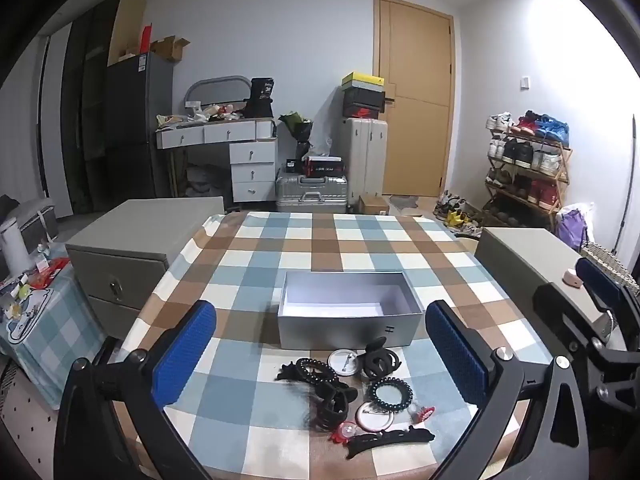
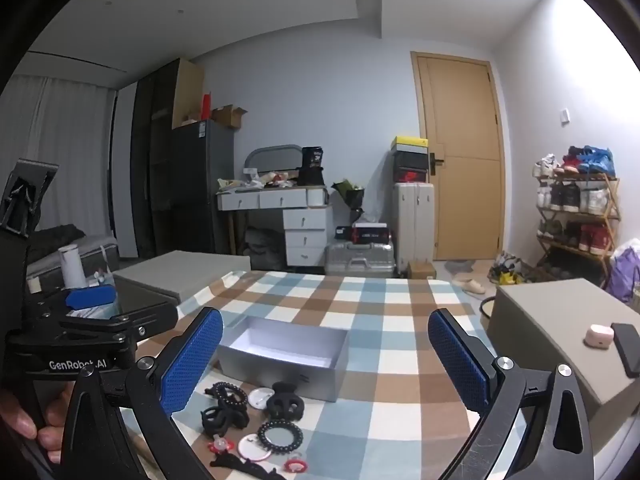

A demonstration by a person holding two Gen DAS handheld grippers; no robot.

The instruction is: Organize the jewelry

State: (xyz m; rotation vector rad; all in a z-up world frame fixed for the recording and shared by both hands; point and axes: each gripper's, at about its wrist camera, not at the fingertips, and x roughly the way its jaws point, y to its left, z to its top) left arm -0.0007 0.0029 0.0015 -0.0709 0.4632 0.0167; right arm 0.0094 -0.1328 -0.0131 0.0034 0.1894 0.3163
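Left wrist view showed the left gripper (image 1: 320, 354) with jaws spread wide and empty above the checked tablecloth (image 1: 280, 240). The right gripper (image 2: 326, 356) stood equally wide, grasping nothing. Jewelry and hair pieces lay heaped on the near part of the table: a black claw clip (image 1: 380, 360), a beaded ring (image 1: 390, 393), round badges (image 1: 343, 361), a long black clip (image 1: 390, 440). Just beyond them sat the empty grey box (image 1: 348, 314). Because the pieces overlapped, a grab could likely drag neighbours along or knock them off the near edge.
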